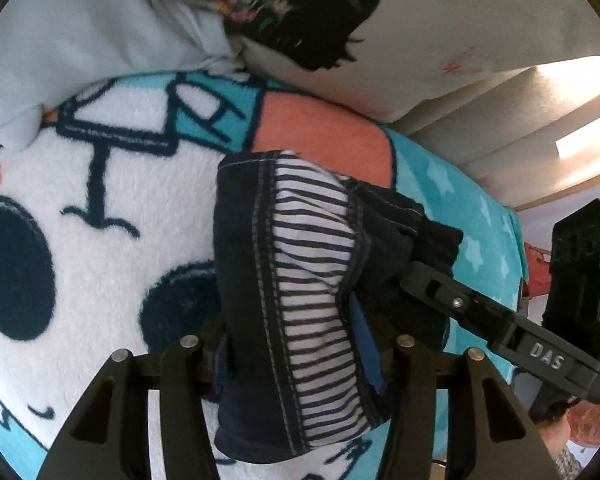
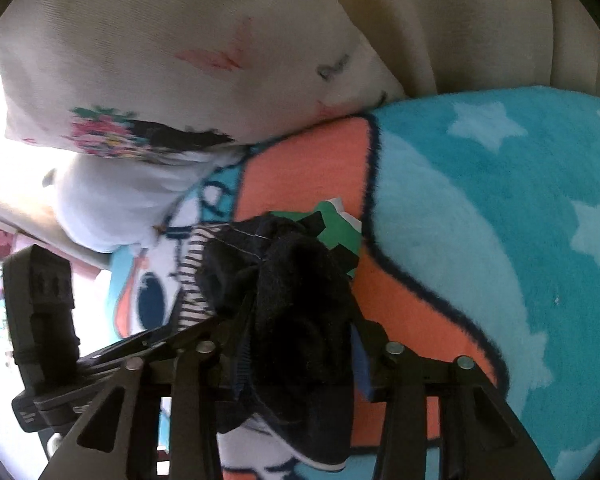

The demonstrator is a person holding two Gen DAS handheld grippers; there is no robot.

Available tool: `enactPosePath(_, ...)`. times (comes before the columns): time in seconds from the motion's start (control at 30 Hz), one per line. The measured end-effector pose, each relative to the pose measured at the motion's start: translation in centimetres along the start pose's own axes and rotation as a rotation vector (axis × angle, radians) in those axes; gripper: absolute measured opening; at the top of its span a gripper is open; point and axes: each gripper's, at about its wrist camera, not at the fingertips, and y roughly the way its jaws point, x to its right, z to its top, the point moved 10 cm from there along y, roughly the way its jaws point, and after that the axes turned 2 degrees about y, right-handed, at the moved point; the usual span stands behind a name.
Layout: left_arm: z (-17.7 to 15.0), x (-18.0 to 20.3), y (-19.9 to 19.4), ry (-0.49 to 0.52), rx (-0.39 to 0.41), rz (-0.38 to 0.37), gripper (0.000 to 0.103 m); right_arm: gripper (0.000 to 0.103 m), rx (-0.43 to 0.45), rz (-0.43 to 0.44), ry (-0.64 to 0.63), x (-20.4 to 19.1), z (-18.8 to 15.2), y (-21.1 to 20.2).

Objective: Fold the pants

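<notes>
While both claws, left gripper (image 1: 300,344) and right gripper (image 2: 296,356), clamp the bunched pants (image 1: 300,280) above the blanket (image 1: 100,280), folding seems underway; flattening and creasing remain.

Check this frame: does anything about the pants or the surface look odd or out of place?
The pants are bunched, not flat: the striped lining shows, turned outward, between the left gripper and right gripper. A green piece pokes out behind the pants; I cannot identify it. The blanket looks normal.
</notes>
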Motion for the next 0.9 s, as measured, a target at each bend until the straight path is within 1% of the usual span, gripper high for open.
enactPosePath(0.03,-0.2,0.0,-0.1,-0.002,-0.006,-0.012,0.052,0.06,-0.007,-0.02,0.008,0.5,-0.1,0.4)
enactPosePath(0.1,-0.7,0.0,-0.8,-0.002,-0.009,-0.028,0.052,0.066,-0.013,-0.029,0.032,1.0,-0.1,0.7)
enactPosePath(0.2,-0.9,-0.5,-2.9,-0.007,0.009,-0.03,0.052,0.066,0.0,-0.014,0.071,1.3,0.2,-0.4)
enactPosePath(0.3,-1.1,-0.6,-5.3,0.001,0.06,-0.014,0.053,0.066,0.085,-0.04,0.07,1.2,1.4,-3.4)
enactPosePath(0.33,-1.2,-0.6,-5.9,0.001,0.077,-0.011,0.054,0.066,0.125,-0.056,0.066,1.0,1.9,-4.7)
enactPosePath(0.37,-1.5,-0.6,-6.2,-0.005,0.088,-0.017,0.056,0.066,0.149,-0.049,0.067,0.6,2.3,-5.5)
enactPosePath(0.43,-2.1,-0.6,-5.7,-0.024,0.084,-0.03,0.057,0.066,0.17,0.014,0.072,-0.8,2.8,-6.5)
enactPosePath(0.5,-2.9,-0.8,-4.0,-0.03,0.054,-0.018,0.057,0.066,0.145,0.107,0.083,-2.4,3.0,-6.0)
enactPosePath(0.57,-4.0,-1.4,-2.2,-0.047,0.007,0.0,0.057,0.066,0.091,0.154,0.108,-3.2,2.5,-4.2)
enactPosePath(0.63,-4.7,-1.7,-1.2,-0.055,-0.012,0.0,0.057,0.066,0.05,0.15,0.134,-3.0,2.0,-2.2)
enactPosePath(0.73,-5.1,-1.9,-0.9,-0.069,-0.021,-0.02,0.057,0.066,0.0,0.083,0.155,-1.6,1.3,1.1)
enactPosePath(0.8,-5.3,-2.0,-1.7,-0.064,-0.01,-0.025,0.057,0.066,0.005,0.082,0.161,-1.4,1.4,1.3)
enactPosePath(0.9,-5.4,-2.0,-3.4,-0.053,0.024,-0.02,0.057,0.067,0.036,0.086,0.167,-1.9,1.5,-0.5)
